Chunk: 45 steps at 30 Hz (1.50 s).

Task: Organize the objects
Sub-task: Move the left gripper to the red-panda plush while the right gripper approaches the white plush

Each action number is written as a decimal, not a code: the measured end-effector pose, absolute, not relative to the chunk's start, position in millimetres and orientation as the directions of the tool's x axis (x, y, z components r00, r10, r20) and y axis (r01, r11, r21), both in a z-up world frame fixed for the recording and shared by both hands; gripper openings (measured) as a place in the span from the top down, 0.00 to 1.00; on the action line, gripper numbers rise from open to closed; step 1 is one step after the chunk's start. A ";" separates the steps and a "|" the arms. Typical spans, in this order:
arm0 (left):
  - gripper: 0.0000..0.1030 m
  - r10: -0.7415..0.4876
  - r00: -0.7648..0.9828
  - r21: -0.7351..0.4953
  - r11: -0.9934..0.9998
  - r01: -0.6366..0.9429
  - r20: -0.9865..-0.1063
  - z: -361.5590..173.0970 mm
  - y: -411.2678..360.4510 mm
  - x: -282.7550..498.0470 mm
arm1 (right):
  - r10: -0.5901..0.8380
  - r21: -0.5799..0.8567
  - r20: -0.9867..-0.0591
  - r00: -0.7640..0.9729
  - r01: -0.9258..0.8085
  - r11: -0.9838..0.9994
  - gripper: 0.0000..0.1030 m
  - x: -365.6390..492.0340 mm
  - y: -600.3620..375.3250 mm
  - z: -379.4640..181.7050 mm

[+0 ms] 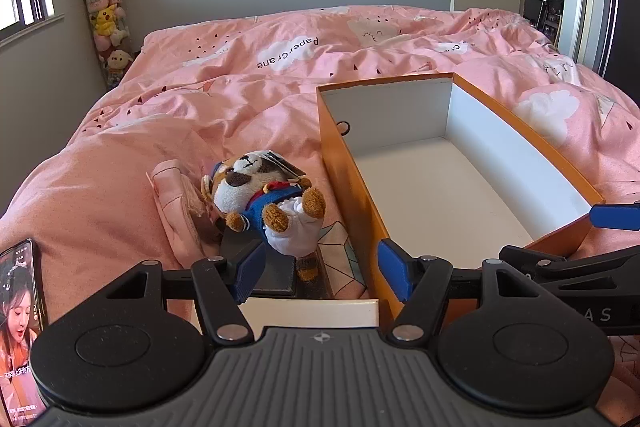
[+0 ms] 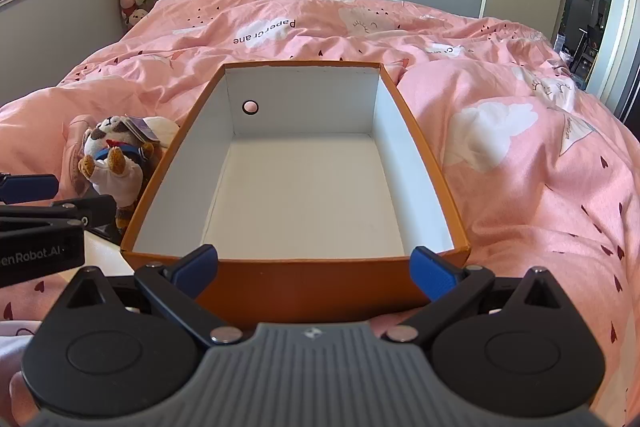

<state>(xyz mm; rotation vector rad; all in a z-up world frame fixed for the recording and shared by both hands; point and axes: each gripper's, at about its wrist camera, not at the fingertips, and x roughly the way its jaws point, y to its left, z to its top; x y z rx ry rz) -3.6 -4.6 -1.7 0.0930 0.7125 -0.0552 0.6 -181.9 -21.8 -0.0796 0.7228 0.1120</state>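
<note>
Both grippers stand spread wide with nothing between their blue fingers. Past the left gripper [image 1: 320,273], just beyond its left fingertip, lies the plush dog [image 1: 268,203], on its back with paws up, brown and white, in a blue top and white bottoms, a tag by its head. It rests partly on a dark flat item [image 1: 256,267] and leans against a pink pouch [image 1: 180,203] to its left. A white edge [image 1: 312,311] runs under the gap between these fingers. Just off the right fingertip rises the near left corner of the box [image 1: 344,163], its orange wall close beside the dog.

Ahead of the right gripper [image 2: 314,269], the box's [image 2: 304,287] near wall fills the span between the fingers; its white inside lies open and deep, with a round hole in the far left wall. Rumpled pink bedding [image 2: 520,187] spreads free to the right of the right finger. A phone [image 1: 20,307] with a lit screen sits far left of the left gripper.
</note>
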 end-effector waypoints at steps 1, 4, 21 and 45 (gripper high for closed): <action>0.26 -0.019 0.757 0.068 0.994 0.084 -0.653 -1.5 -5.2 -3.8 | 0.074 -0.034 -0.665 0.743 -0.129 0.991 0.01 1.0 -182.1 -21.6; 0.26 -0.022 0.759 0.066 0.994 0.085 -0.651 -1.3 -5.0 -3.9 | 0.074 -0.034 -0.668 0.741 -0.129 0.991 0.01 1.6 -181.7 -21.4; 0.34 -0.053 0.751 0.043 0.993 0.108 -0.658 4.4 1.0 3.1 | 0.098 -0.072 -0.623 0.776 -0.181 0.981 0.02 12.7 -174.8 -10.2; 0.64 -0.126 0.653 -0.199 0.979 -0.039 -0.746 11.0 82.3 71.1 | 0.412 -0.067 -0.675 0.613 -0.606 0.792 0.71 105.3 -69.0 14.8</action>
